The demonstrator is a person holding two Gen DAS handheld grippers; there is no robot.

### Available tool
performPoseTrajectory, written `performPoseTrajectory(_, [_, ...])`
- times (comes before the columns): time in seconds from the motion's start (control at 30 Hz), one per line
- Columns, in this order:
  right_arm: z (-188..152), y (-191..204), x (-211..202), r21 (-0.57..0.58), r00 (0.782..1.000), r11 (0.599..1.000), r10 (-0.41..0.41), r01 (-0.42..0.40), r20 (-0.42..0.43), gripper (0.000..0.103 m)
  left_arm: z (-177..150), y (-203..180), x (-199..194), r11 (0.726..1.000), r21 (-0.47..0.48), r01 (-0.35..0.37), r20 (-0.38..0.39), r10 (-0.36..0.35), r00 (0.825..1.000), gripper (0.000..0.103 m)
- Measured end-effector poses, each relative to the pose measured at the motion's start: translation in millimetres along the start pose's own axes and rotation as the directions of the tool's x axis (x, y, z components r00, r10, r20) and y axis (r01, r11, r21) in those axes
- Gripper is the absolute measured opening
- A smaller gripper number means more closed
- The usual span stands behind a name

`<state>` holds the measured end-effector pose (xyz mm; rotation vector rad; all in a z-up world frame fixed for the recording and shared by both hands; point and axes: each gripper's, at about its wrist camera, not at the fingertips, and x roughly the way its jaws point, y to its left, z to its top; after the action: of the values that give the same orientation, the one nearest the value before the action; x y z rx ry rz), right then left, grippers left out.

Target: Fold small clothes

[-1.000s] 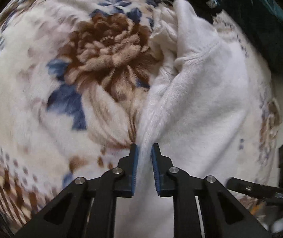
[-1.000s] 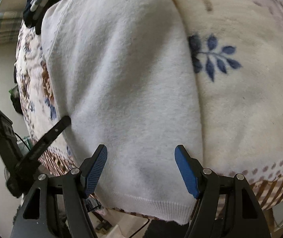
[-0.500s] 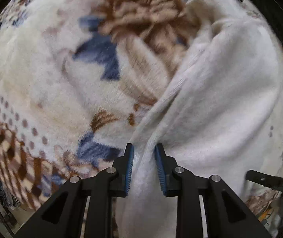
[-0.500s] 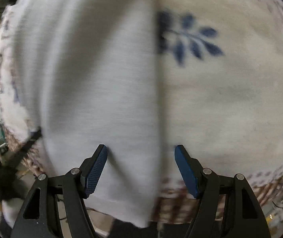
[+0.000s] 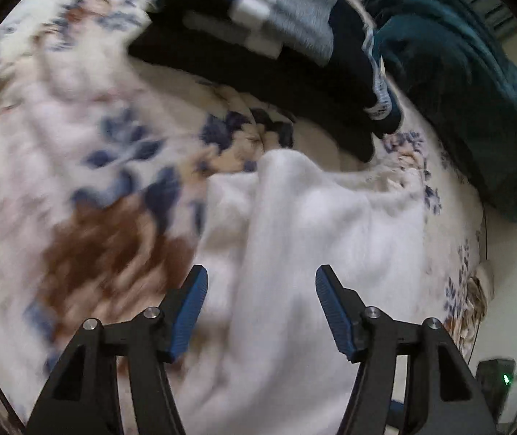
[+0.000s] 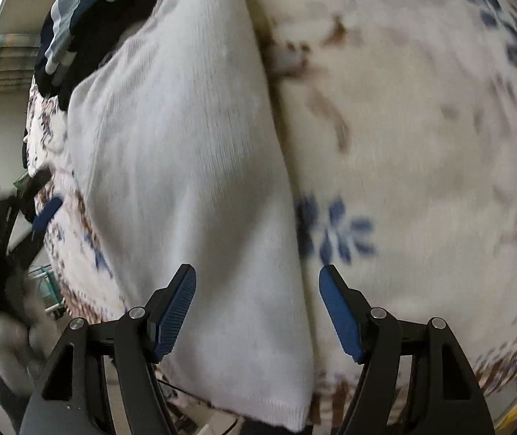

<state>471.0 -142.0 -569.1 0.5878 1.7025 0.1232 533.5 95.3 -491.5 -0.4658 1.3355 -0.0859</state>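
A white knit garment (image 5: 313, 239) lies on a floral blanket (image 5: 77, 137), its near part bunched and folded. My left gripper (image 5: 261, 301) is open above it, holding nothing. In the right wrist view the same garment (image 6: 186, 166) lies flat in a long strip, its ribbed hem at the near edge. My right gripper (image 6: 257, 297) is open over the garment's right edge, empty. The left gripper also shows at the far left of the right wrist view (image 6: 37, 203), blurred.
A stack of dark folded clothes with grey and white stripes (image 5: 276, 36) lies at the back of the blanket. A dark teal garment (image 5: 476, 101) lies to its right. A black device with a green light (image 5: 501, 377) sits beyond the blanket's edge.
My left gripper was shut on the garment's edge, carried it across, then opened and let it go. My right gripper stayed open and shifted along the garment's right edge.
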Motion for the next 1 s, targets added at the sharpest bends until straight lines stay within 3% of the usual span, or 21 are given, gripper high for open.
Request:
performPoseTrajectory(0.03, [5, 3, -1, 0.003, 1.0, 1.0, 0.0, 0.0, 0.004, 0.073, 5, -4, 14, 1.0, 0.018, -0.004, -0.027, 0.004, 1.0, 0.059])
performPoseTrajectory(0.1, [23, 9, -3, 0.005, 1.0, 1.0, -0.012, 0.012, 0.019, 0.073, 10, -8, 29, 1.0, 0.024, 0.005, -0.038, -0.004, 0.999, 0.047])
performPoseTrajectory(0.17, [36, 12, -2, 0.013, 0.999, 1.0, -0.017, 0.017, 0.033, 0.073, 12, -9, 32, 0.998, 0.016, 0.069, -0.038, -0.068, 0.997, 0.026])
performPoseTrajectory(0.2, [44, 13, -3, 0.022, 0.999, 1.0, -0.016, 0.015, 0.038, 0.073, 13, -9, 22, 0.989, 0.01, 0.148, -0.022, -0.147, 0.989, 0.022])
performPoseTrajectory(0.3, [65, 15, -13, 0.048, 0.998, 0.999, -0.005, 0.002, 0.067, 0.073, 15, 9, 8, 0.928, -0.085, 0.363, -0.014, -0.365, 0.931, 0.02])
performPoseTrajectory(0.33, [70, 9, -20, 0.053, 0.997, 0.999, 0.003, -0.007, 0.074, 0.073, 16, 25, 14, 0.906, -0.148, 0.397, -0.029, -0.406, 0.914, 0.021])
performPoseTrajectory(0.4, [87, 9, -28, 0.075, 0.995, 0.997, 0.015, -0.022, 0.098, 0.073, 16, 63, 35, 0.879, -0.272, 0.391, -0.05, -0.419, 0.907, 0.026])
performPoseTrajectory(0.47, [106, 10, -34, 0.09, 0.992, 0.995, 0.02, -0.031, 0.124, 0.073, 13, 91, 50, 0.786, -0.415, 0.459, -0.03, -0.516, 0.856, 0.028])
performPoseTrajectory(0.5, [115, 10, -39, 0.095, 0.99, 0.995, 0.029, -0.042, 0.141, 0.073, 13, 94, 49, 0.773, -0.42, 0.475, -0.019, -0.531, 0.847, 0.029])
performPoseTrajectory(0.6, [152, 12, -52, 0.089, 0.972, 0.989, 0.093, -0.115, 0.218, 0.073, 22, 74, 31, 0.85, -0.303, 0.43, -0.036, -0.462, 0.886, 0.041])
performPoseTrajectory(0.67, [189, 15, -54, 0.067, 0.957, 0.986, 0.128, -0.151, 0.261, 0.073, 28, 53, 20, 0.897, -0.202, 0.393, -0.044, -0.409, 0.911, 0.063])
performPoseTrajectory(0.77, [239, 21, -42, 0.025, 0.952, 0.989, 0.13, -0.142, 0.275, 0.073, 37, 18, 20, 0.974, -0.034, 0.222, -0.048, -0.223, 0.974, 0.064])
performPoseTrajectory(0.83, [265, 23, -28, 0.012, 0.955, 0.99, 0.132, -0.14, 0.267, 0.073, 40, 3, 19, 0.997, 0.035, 0.066, -0.017, -0.066, 0.998, 0.064])
performPoseTrajectory(0.93, [291, 29, -1, -0.015, 0.955, 0.983, 0.181, -0.183, 0.236, 0.073, 40, -9, 15, 0.997, 0.075, -0.01, 0.03, 0.008, 1.0, 0.064])
performPoseTrajectory(1.0, [297, 40, 1, -0.089, 0.935, 0.969, 0.247, -0.232, 0.256, 0.07, 42, -10, 18, 0.996, 0.082, -0.016, 0.026, 0.013, 1.0, 0.064])
